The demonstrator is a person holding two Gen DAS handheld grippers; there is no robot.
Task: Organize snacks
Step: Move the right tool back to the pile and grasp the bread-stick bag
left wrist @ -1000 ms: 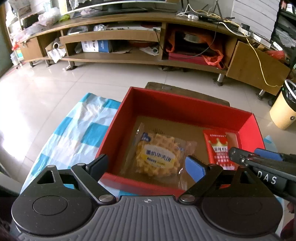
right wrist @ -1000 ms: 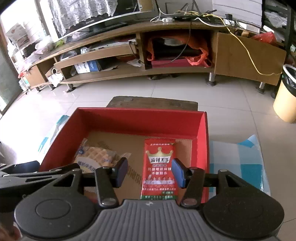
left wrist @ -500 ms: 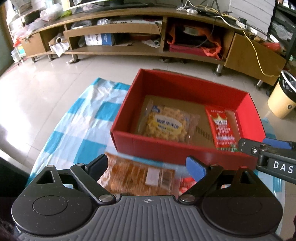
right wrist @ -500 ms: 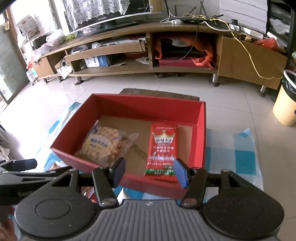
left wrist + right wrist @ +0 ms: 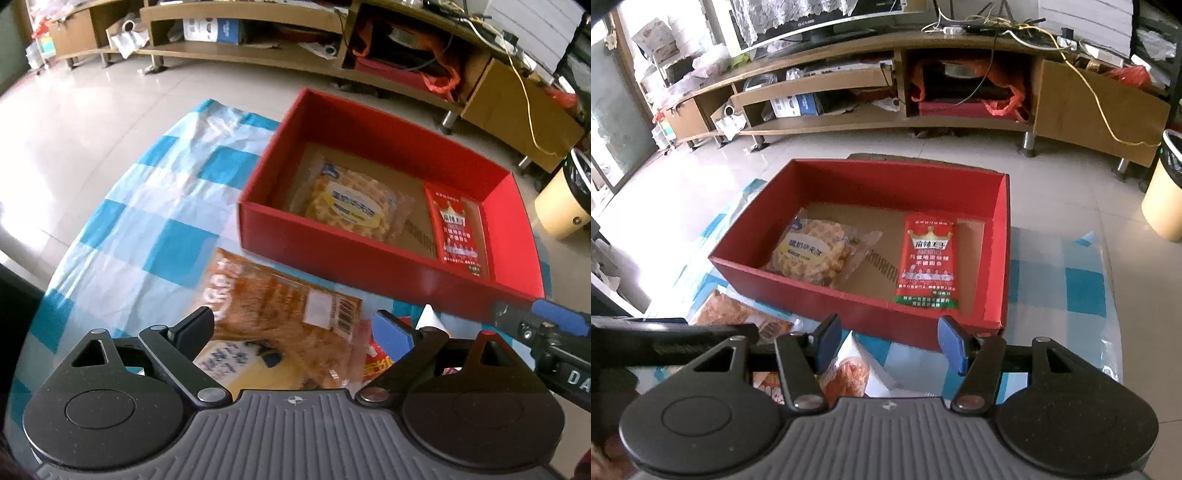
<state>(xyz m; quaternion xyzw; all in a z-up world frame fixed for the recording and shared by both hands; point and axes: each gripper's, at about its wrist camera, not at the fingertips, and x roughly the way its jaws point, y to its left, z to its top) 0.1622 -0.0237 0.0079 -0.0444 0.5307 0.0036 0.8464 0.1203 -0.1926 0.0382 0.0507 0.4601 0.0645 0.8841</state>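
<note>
Hovering: your left gripper (image 5: 293, 326) hangs over the loose snacks in front of the box, jaws wide and opening, pads touching nothing.
Right gripper: your right gripper (image 5: 889, 343) points at the near wall of the box, jaws partly apart and empty; a white-edged packet lies below the gap.
Box: the open red cardboard box (image 5: 999, 236) with a brown floor sits on the blue-and-white checked plastic cloth (image 5: 147, 206).
Inside, left part: a clear-wrapped yellow waffle biscuit packet (image 5: 812, 253) lies flat on the box floor.
Inside, right part: a red foil sachet with a gold crown and green bottom band (image 5: 929, 258) lies flat near the right wall, apart from the waffle packet.
Outside, near side: a large orange crinkled snack bag with a white barcode label (image 5: 280, 306) rests on the cloth just in front of the box, partly under your left gripper's jaws.
Beside it: a pale yellow packet with blue print (image 5: 232, 363) and a small red-and-white packet (image 5: 376, 360) lie against the orange bag; how they overlap you cannot tell.
Backdrop: a long wooden TV cabinet (image 5: 1097, 99) runs behind, with a cream waste bin (image 5: 1163, 199) on the tiled floor at the right.
</note>
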